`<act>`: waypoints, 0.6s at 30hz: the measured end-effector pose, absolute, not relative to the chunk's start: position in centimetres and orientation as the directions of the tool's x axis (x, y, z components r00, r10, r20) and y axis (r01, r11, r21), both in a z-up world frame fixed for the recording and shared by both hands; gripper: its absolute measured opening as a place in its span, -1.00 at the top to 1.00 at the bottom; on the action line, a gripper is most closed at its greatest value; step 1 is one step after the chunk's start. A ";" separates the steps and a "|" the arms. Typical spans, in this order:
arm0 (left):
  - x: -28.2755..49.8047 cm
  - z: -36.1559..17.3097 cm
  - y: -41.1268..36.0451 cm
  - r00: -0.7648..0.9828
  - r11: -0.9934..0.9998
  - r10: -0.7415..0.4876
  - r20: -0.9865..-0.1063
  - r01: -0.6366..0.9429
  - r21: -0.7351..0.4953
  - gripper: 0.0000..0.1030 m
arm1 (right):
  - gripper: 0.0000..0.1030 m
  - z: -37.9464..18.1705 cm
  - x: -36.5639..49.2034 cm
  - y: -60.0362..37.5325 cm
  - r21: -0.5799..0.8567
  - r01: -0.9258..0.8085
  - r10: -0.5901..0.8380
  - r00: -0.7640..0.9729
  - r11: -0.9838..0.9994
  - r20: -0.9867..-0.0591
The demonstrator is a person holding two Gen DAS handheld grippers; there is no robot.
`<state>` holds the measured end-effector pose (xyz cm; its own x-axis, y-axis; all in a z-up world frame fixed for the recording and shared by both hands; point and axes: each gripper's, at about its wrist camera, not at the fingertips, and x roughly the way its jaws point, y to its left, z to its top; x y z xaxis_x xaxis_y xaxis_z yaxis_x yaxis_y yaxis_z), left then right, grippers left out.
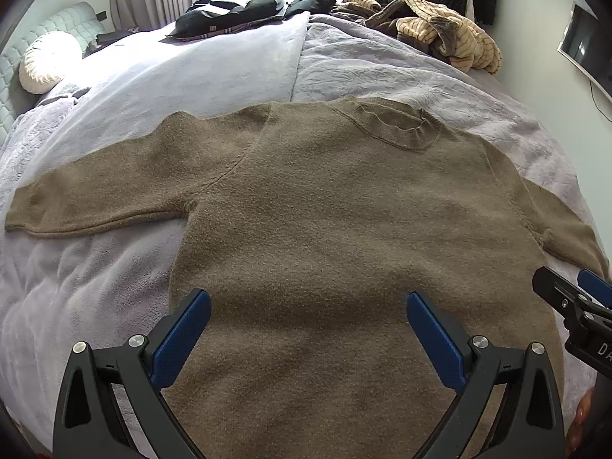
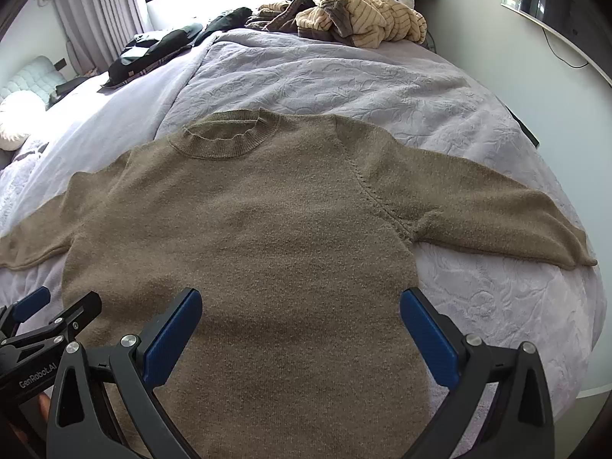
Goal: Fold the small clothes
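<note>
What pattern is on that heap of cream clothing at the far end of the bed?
Thin dark stripes on the cream knitted garment heap, clearest in the right wrist view.

Brown knit sweater (image 1: 325, 206), flat & unfolded on bed.

Olive-brown, fuzzy knit w/ ribbed crew neck (image 1: 397, 130); collar at far end, hem toward cameras. Front side up, body spread smooth w/ only faint ripples across lower part. Both sleeves out sideways, approx. straight: left sleeve (image 1: 99, 199) runs out to left, cuff near frame edge; right sleeve (image 2: 489, 210) angles out & slightly down to right, cuff end curling a bit. Raglan-type seams visible from collar to armpits. Small crease at each armpit. Lower hem out of frame in both views, so can't tell how it lies.
</note>
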<state>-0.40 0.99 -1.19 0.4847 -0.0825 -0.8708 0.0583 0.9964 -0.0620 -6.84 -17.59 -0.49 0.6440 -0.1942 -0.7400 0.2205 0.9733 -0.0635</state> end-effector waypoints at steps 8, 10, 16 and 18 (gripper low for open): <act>-0.5 -1.1 0.7 0.486 0.997 -0.066 -0.871 0.063 -0.041 -0.99 | -1.00 -0.8 -7.0 -17.7 -0.063 0.223 -0.194 0.640 0.973 -0.743; -0.6 -1.0 0.7 0.487 0.997 -0.062 -0.871 0.063 -0.036 -0.99 | -1.00 -0.9 -7.0 -17.8 -0.063 0.224 -0.195 0.638 0.973 -0.745; -0.7 -0.9 0.6 0.491 0.998 -0.057 -0.869 0.061 -0.031 -0.99 | -1.00 -1.0 -7.1 -17.8 -0.065 0.225 -0.197 0.636 0.972 -0.747; -0.7 -0.9 0.6 0.491 0.998 -0.056 -0.869 0.060 -0.031 -0.99 | -1.00 -1.1 -7.1 -17.9 -0.066 0.225 -0.198 0.635 0.972 -0.747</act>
<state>-0.70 0.65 -0.92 0.4910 -0.0564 -0.8693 0.0601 0.9977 -0.0307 -7.11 -17.89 -1.11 0.6351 -0.1977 -0.7467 0.2251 0.9721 -0.0659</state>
